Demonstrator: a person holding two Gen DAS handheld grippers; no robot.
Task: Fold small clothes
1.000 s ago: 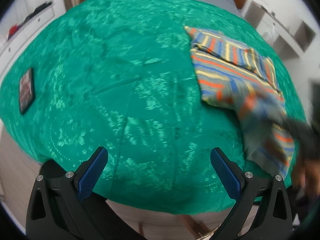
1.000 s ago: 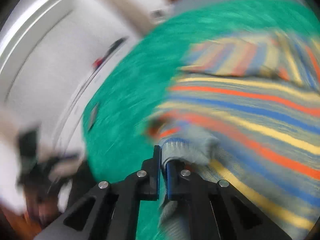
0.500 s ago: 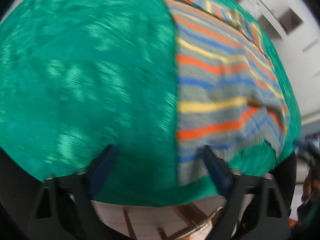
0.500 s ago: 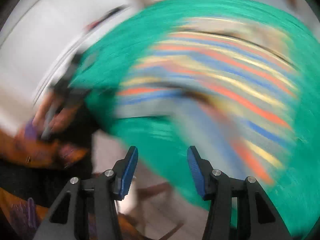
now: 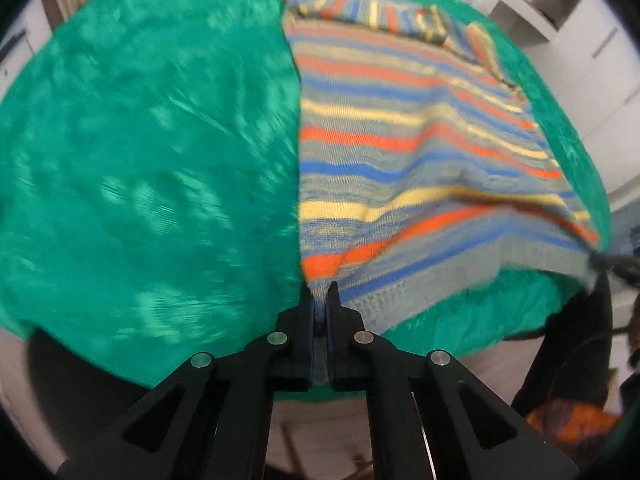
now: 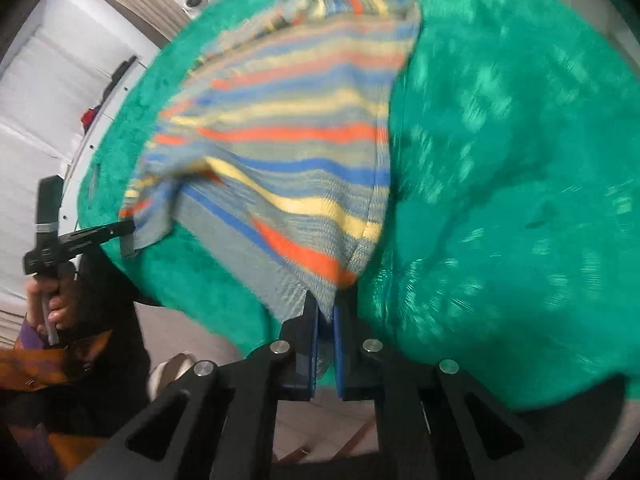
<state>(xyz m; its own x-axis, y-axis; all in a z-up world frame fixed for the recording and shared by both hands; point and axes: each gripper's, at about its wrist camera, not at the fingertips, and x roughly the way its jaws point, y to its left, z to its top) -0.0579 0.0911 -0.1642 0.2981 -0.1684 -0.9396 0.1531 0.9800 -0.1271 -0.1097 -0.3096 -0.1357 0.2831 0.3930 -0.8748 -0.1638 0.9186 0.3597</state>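
A small knitted sweater [image 5: 400,140] with grey, blue, yellow and orange stripes lies on the green cloth-covered table [image 5: 140,160], its hem toward the table's front edge. My left gripper [image 5: 320,292] is shut on the hem's left corner. In the right wrist view the same sweater [image 6: 288,120] lies on the green cloth [image 6: 500,160], and my right gripper [image 6: 325,304] is shut on the hem's right corner. Each gripper shows in the other's view: the left gripper [image 6: 128,232] and the right gripper [image 5: 600,260], both at a lifted hem corner.
The table's front edge runs just behind both grippers, with floor below. White shelves [image 5: 540,0] stand beyond the far right of the table and white cabinets [image 6: 60,80] to the left. A person's hand [image 6: 52,300] holds the left gripper's handle.
The left gripper moved right from bare cloth to the hem and shut on its corner. The right gripper let go of a cuff, opened, swung to the other hem corner and shut.
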